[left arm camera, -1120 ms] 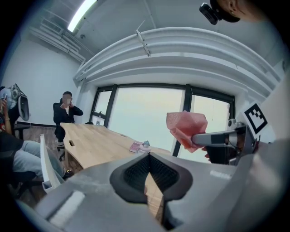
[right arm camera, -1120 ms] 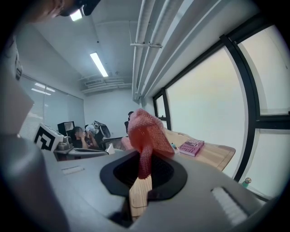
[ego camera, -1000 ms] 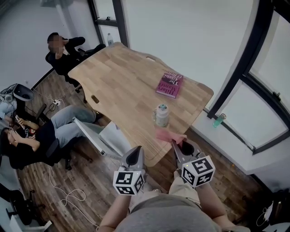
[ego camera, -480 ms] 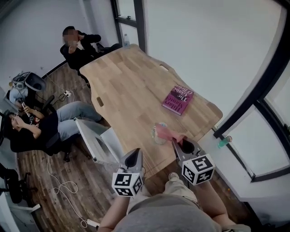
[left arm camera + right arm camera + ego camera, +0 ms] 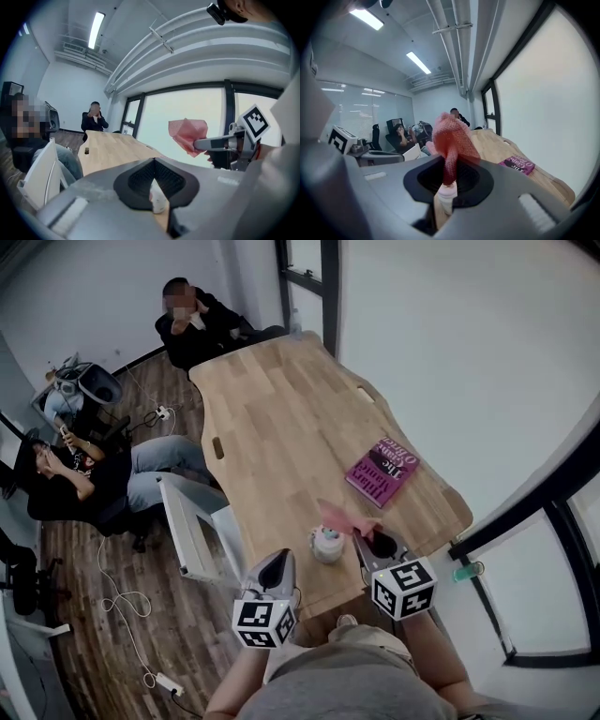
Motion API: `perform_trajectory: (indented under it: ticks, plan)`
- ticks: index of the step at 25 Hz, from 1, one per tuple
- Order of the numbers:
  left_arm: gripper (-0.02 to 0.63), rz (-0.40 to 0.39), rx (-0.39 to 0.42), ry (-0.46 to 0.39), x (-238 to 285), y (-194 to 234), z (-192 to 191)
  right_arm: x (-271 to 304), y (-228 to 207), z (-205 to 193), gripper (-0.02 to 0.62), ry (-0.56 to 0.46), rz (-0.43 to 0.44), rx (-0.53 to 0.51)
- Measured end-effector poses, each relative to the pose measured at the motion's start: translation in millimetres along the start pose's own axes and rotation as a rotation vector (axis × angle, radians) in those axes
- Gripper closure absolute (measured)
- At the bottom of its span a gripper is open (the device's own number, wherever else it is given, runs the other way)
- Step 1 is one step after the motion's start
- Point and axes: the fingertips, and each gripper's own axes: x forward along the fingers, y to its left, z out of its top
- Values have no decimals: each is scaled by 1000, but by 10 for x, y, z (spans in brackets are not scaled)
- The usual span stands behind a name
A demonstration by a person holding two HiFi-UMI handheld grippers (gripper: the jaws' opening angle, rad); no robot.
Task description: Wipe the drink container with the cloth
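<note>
Pink cloth (image 5: 339,518) clamped in right gripper (image 5: 360,537) jaws, over drink container (image 5: 326,545); left gripper (image 5: 278,560) jaws together.

I see a worktop (image 5: 281,427) of pale, smooth matt wood and a cloth (image 5: 451,136) of coarse, open-weave pink fabric.

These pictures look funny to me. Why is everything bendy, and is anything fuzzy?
Head view: the wide lens bows the table edges into curves. Left gripper view: the corners go dark and round, and the window glows washed-out white. Right gripper view: the pink cloth sits so close to the lens that it looks soft, and the ceiling lamps glare.
</note>
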Motion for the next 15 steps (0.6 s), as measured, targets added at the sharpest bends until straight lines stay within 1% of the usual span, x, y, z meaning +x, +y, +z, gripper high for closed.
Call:
perform_trajectory:
  ticks: [8, 15]
  plan:
    - [604, 112, -28, -16, 177, 40, -27, 379, -217, -52, 563, 57, 113, -34]
    - [604, 205, -55, -20, 217, 102, -102, 672, -305, -212, 563, 117, 199, -62]
